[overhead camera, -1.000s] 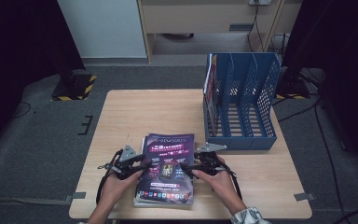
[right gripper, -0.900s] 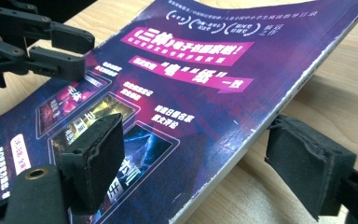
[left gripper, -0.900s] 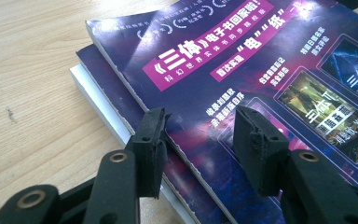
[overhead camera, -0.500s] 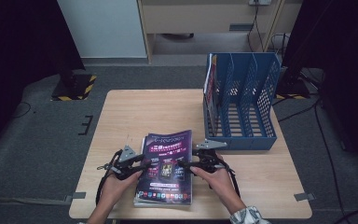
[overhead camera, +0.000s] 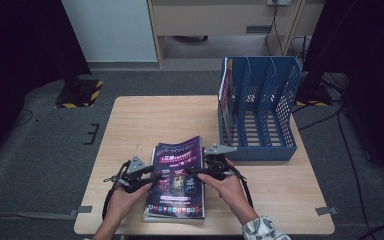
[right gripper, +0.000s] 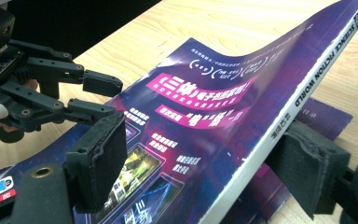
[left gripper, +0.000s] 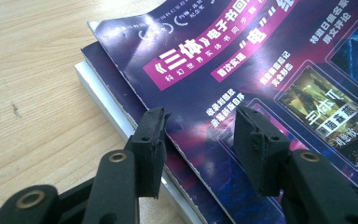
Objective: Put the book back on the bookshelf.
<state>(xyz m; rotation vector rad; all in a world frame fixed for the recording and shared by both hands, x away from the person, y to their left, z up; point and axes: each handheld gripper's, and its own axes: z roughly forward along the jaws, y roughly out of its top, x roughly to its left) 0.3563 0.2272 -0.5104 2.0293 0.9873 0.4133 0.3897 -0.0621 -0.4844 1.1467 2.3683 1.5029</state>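
Note:
A stack of purple magazines (overhead camera: 172, 212) lies at the table's front middle. My right gripper (overhead camera: 190, 171) (right gripper: 203, 144) has the spine edge of the top magazine (overhead camera: 177, 167) (right gripper: 205, 93) between its jaws. One pad is under the spine and the other over the cover. Its jaws have just been closing and still stand apart, and that side of the magazine is raised and curved. My left gripper (overhead camera: 156, 176) (left gripper: 200, 126) stands open at the magazine's (left gripper: 261, 60) opposite edge, one pad at the edge and one above the cover. It also appears across the cover as the left gripper (right gripper: 100, 95).
A blue file rack (overhead camera: 260, 115) stands at the table's right back, with a magazine (overhead camera: 224, 87) upright in its leftmost slot. Bare wooden table (overhead camera: 155, 120) lies behind and to the left of the stack. Cables trail from both grippers toward the front edge.
The right gripper has risen a little and the top magazine's spine side has lifted off the stack with it. The left gripper has stayed where it was.

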